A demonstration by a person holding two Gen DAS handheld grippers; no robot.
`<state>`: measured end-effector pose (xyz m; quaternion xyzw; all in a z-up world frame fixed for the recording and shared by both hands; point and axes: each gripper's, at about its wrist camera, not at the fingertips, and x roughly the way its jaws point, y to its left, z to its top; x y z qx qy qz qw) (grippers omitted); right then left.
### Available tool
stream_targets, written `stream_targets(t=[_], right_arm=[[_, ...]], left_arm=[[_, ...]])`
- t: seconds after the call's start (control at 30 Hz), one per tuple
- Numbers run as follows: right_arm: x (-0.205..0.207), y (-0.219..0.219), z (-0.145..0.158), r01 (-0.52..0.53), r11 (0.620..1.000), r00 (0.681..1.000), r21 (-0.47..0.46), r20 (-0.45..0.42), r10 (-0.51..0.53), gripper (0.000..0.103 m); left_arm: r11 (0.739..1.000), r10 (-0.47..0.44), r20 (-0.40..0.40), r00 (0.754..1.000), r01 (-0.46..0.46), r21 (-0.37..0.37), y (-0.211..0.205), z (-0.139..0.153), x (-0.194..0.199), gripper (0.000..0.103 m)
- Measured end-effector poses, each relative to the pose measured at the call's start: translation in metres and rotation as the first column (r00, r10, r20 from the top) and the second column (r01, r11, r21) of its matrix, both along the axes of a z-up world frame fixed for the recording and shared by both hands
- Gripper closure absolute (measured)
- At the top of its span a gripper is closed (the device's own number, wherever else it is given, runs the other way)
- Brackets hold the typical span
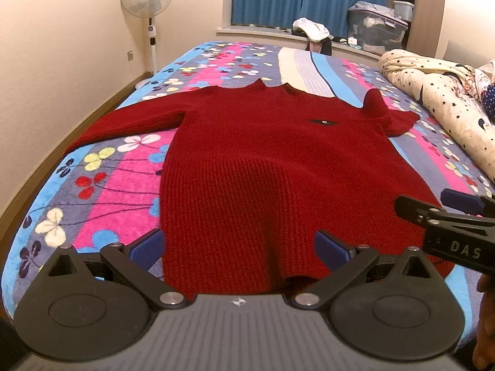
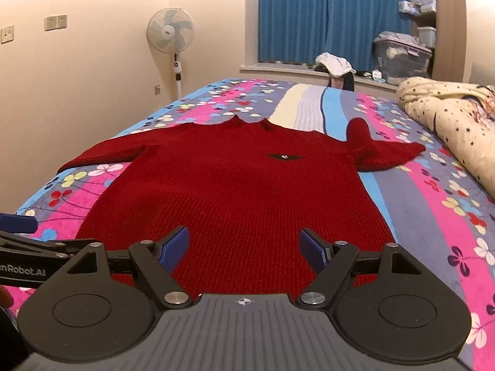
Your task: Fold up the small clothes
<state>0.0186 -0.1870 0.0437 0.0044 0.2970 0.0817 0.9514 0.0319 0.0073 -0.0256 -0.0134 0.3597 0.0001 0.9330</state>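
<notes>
A small red knitted sweater (image 1: 247, 160) lies flat, front up, on the flowered bedspread, neck away from me; it also shows in the right wrist view (image 2: 241, 191). Its left sleeve (image 1: 123, 120) stretches out straight. Its right sleeve (image 1: 389, 114) is bent and rumpled. My left gripper (image 1: 239, 247) is open and empty over the left part of the hem. My right gripper (image 2: 244, 247) is open and empty over the right part of the hem. The right gripper also shows in the left wrist view (image 1: 433, 210), and the left gripper shows in the right wrist view (image 2: 18, 222).
A flowered bedspread (image 1: 102, 185) covers the bed. A rolled star-print quilt (image 1: 439, 95) lies along the right side. A standing fan (image 1: 148, 3) stands at the far left by the wall. A windowsill with clothes (image 1: 312, 31) and storage boxes (image 1: 374, 27) lies behind the bed.
</notes>
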Motion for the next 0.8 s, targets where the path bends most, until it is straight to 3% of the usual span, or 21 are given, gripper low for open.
stream_targets(t=[0.13,0.4,0.53,0.73,0.77,0.8], right_arm=[[0.002,-0.006,-0.002,0.021,1.0,1.0,-0.001,-0.024,-0.021,0.024],[-0.001,-0.017,-0.005,0.021,1.0,0.999,-0.007,0.03,-0.02,0.024],[-0.003,-0.022,-0.002,0.02,1.0,1.0,-0.003,0.017,-0.02,0.025],[0.005,-0.09,0.037,0.048,0.993,0.995,0.109,0.087,-0.057,0.043],[0.008,-0.105,0.044,0.056,0.992,0.993,0.113,0.102,-0.068,0.051],[0.013,-0.122,0.049,0.051,0.994,0.992,0.101,0.108,-0.062,0.063]], left_arm=[[1.0,0.013,-0.005,1.0,-0.013,0.002,0.007,-0.001,0.002,0.0],[1.0,0.03,0.002,1.0,-0.03,0.004,0.014,0.001,0.0,0.0],[1.0,0.028,0.011,1.0,-0.028,0.011,0.017,0.003,0.0,0.0],[0.999,-0.035,0.035,0.999,0.034,0.009,0.049,0.02,0.009,0.003],[0.998,-0.055,0.039,0.998,0.055,0.004,0.058,0.023,0.011,0.01],[0.997,-0.079,0.037,0.996,0.079,0.007,0.066,0.024,0.014,0.025]])
